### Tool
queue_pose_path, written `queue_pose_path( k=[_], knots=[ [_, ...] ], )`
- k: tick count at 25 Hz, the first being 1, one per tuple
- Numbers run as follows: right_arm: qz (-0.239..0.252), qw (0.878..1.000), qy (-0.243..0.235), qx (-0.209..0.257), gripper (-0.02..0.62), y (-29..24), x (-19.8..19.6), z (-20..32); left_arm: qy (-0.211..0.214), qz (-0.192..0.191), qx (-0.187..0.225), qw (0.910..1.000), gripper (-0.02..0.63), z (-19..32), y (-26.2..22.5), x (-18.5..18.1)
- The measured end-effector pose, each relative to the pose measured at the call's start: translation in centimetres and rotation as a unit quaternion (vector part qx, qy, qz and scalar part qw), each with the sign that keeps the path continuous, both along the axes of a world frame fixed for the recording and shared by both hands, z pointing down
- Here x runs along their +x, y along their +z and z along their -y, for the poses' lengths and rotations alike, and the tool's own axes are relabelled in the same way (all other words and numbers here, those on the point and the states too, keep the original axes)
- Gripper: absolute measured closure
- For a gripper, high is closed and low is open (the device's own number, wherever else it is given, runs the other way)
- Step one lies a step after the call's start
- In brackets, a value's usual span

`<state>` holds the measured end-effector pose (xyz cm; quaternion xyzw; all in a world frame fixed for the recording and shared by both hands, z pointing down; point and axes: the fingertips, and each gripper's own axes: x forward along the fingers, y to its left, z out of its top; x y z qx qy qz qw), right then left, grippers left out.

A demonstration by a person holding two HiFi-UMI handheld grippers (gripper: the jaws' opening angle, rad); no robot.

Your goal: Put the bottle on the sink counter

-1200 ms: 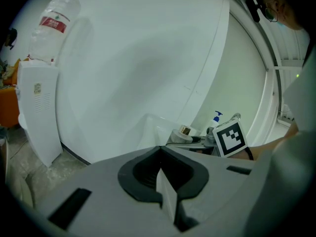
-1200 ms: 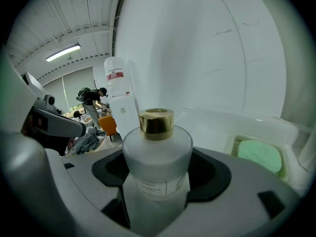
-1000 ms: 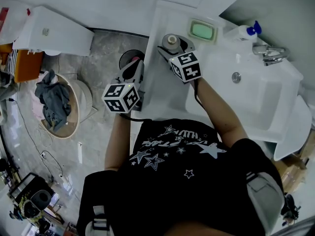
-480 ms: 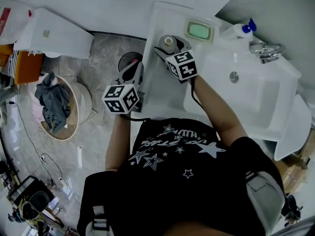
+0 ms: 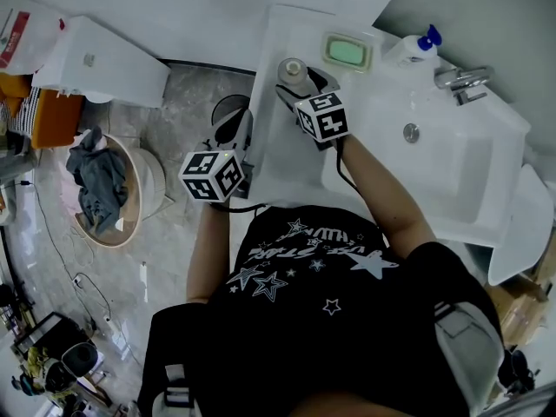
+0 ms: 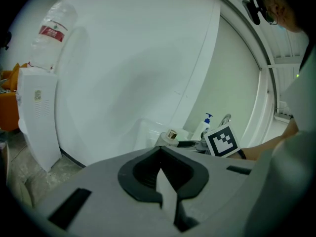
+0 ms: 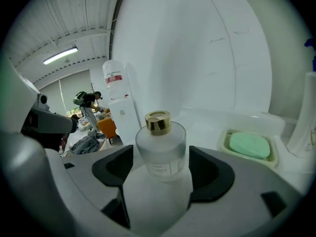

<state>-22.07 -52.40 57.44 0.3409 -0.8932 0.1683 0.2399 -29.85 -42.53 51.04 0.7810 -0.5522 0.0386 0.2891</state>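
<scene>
A frosted glass bottle (image 5: pixel 291 68) with a gold cap stands upright at the back left of the white sink counter (image 5: pixel 278 155). My right gripper (image 5: pixel 295 76) reaches over the counter and is shut on the bottle (image 7: pixel 160 147), one dark pad against each side of it. My left gripper (image 5: pixel 234 118) hangs off the counter's left edge over the floor. Its jaws are shut with nothing in them (image 6: pixel 160 174). The left gripper view catches the bottle (image 6: pixel 171 135) in the distance.
A soap dish (image 5: pixel 347 51) with green soap sits just right of the bottle. A blue-topped pump bottle (image 5: pixel 410 49) and the faucet (image 5: pixel 460 81) stand behind the basin (image 5: pixel 434 163). A round bin (image 5: pixel 228 109) and a laundry basket (image 5: pixel 104 185) are on the floor at left.
The view has shifted slightly. The right gripper and the bottle keep the same place on the counter, and the left gripper has not moved.
</scene>
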Motion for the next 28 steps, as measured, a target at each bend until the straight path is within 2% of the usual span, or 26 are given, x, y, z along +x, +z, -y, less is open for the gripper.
queue_pose_path(
  k=[8,19,21,22,28],
  knots=[
    [0.003,1.0,0.02,0.0,0.273,-1.7,2.8,-2.1,-0.015,-0.002,0.007,0.9999,0.6,-2.5,-1.2,1.1],
    [0.037,0.999,0.034,0.009,0.276,-5.9,9.5,-7.6,-0.003,0.004,0.026,0.9996,0.598,-7.1,-3.8,7.5],
    [0.038,0.998,0.048,0.014,0.314,-6.3,10.8,-8.5,0.001,0.007,0.029,0.9995,0.6,-8.1,-4.0,8.5],
    [0.035,0.997,0.059,0.019,0.399,-6.5,11.5,-8.9,0.001,0.008,0.03,0.9995,0.6,-8.6,-4.0,8.8],
    [0.04,0.994,0.096,0.033,0.465,-8.4,17.4,-12.3,0.008,0.005,0.035,0.9993,0.6,-12.2,-5.0,13.2]
  ],
)
